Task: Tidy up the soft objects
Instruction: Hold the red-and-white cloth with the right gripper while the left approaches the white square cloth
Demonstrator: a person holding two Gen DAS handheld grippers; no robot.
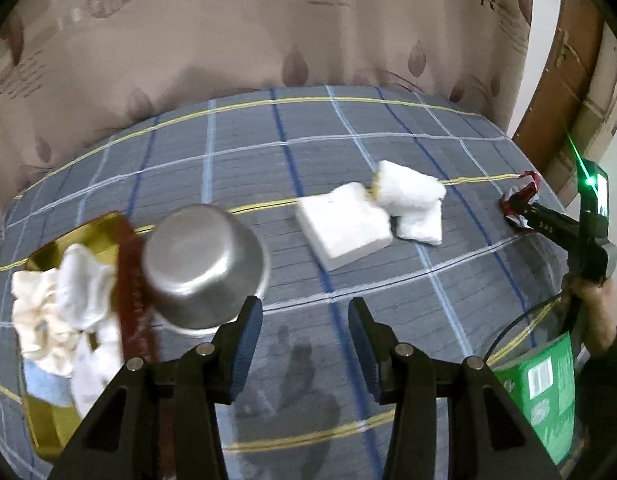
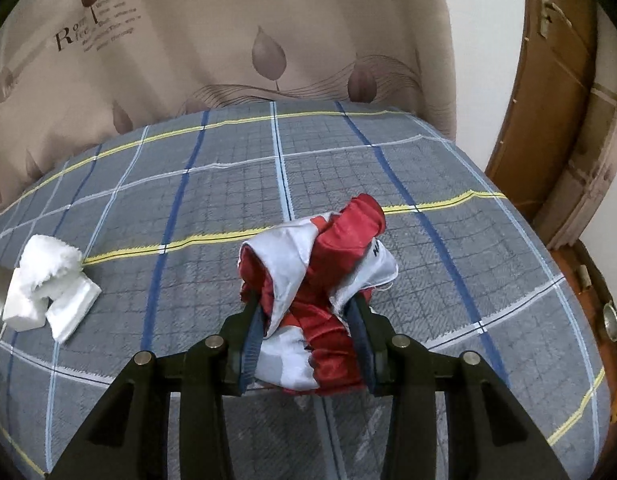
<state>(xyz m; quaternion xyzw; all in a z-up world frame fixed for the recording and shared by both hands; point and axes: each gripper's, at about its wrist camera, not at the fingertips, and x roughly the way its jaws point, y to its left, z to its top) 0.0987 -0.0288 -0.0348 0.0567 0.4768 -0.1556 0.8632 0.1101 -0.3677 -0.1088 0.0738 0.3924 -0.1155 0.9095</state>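
Red-and-white satin cloth (image 2: 312, 292) bunched up between fingers of right gripper (image 2: 306, 316), both blue pads pressed into its sides, so clamped firm. Bulk of cloth pokes fwd past fingertips (image 2: 358, 312), low over the bed sheet (image 2: 228, 184); can't tell if underside touches it. Seen from left wrist cam as small red scrap (image 1: 522, 196) at tip of right gripper (image 1: 520, 210), far right, near edge of bed.

Left gripper (image 1: 304, 316) w/ fingers parted, nothing between them, just grey plaid sheet (image 1: 292, 152) below.

White folded towel (image 1: 410, 200) mid-bed, partly on top of flat white square pad (image 1: 342, 226), touching. Same pair at left edge of right cam: towel (image 2: 48, 264) & pad (image 2: 72, 308), well apart from the red cloth.

Steel pot (image 1: 202, 264) upside down, left of left fingers, beside a gold tray (image 1: 104, 226). In tray: heap of soft stuff, cream ruffled cloth (image 1: 40, 320), white cloth (image 1: 84, 280), pale blue piece (image 1: 46, 386). Dark red strip (image 1: 134, 292) along tray's near rim, blurred.

Green carton (image 1: 548, 384) at lower right, below hand (image 1: 588, 292) on right gripper's grip. Beige leaf-print curtain (image 2: 228, 40) behind bed, wooden door (image 2: 548, 100) at right.
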